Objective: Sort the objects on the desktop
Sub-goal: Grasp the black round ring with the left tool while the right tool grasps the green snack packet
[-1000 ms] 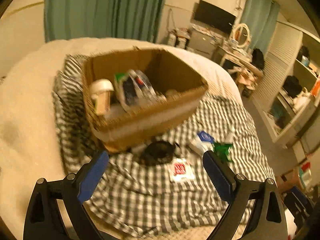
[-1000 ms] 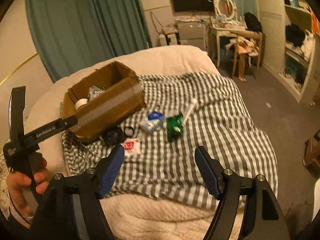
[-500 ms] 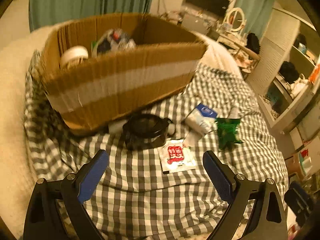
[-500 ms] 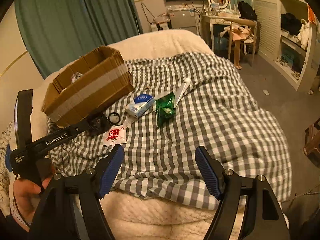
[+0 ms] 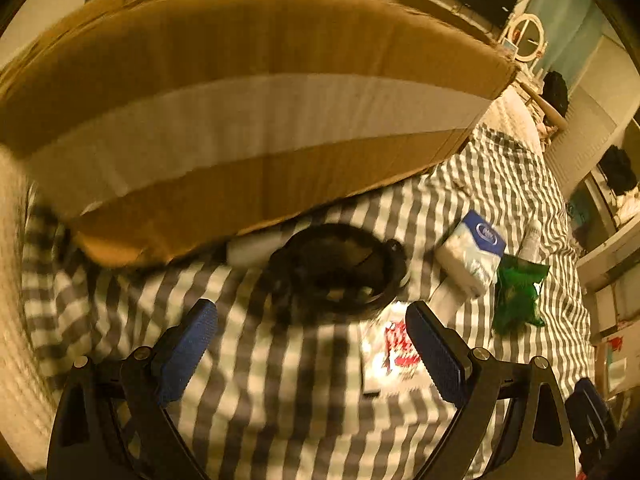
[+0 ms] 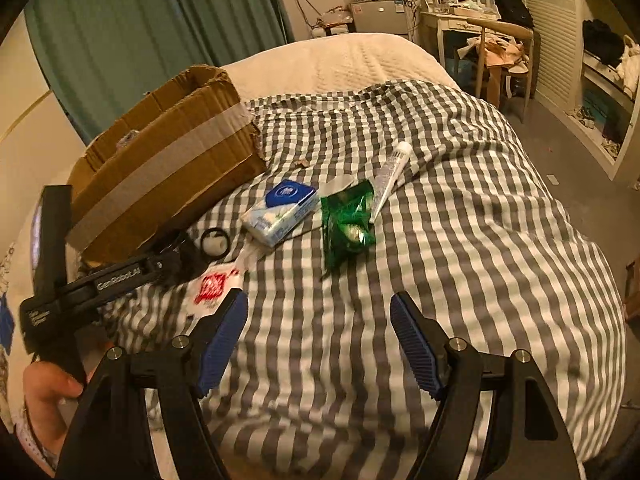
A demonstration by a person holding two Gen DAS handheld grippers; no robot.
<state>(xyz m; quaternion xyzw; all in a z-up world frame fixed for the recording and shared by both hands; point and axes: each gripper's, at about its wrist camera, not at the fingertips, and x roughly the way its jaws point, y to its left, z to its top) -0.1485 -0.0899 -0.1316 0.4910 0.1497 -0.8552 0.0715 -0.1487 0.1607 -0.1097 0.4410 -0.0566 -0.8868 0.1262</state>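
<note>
A taped cardboard box [image 5: 240,120] fills the upper part of the left wrist view. In front of it on the checked cloth lies a black coiled cord [image 5: 336,272]. My left gripper [image 5: 312,344] is open just short of the cord, with a red and white sachet [image 5: 392,356] by its right finger. Right of them lie a blue and white tissue pack [image 5: 472,256], a green snack bag [image 5: 516,296] and a white tube [image 5: 532,236]. My right gripper [image 6: 318,332] is open and empty over bare cloth, short of the green snack bag [image 6: 348,224] and tissue pack [image 6: 284,208].
The cardboard box [image 6: 160,168] sits at the bed's left with items inside. A hand [image 6: 44,384] holds the left tool at lower left. A white tube [image 6: 390,176] lies beyond the bag. A desk, chair [image 6: 504,52] and shelves stand past the bed.
My left gripper has dropped low and moved in close to the box front and the black cord. My right gripper has edged forward over the bed. Both stay open.
</note>
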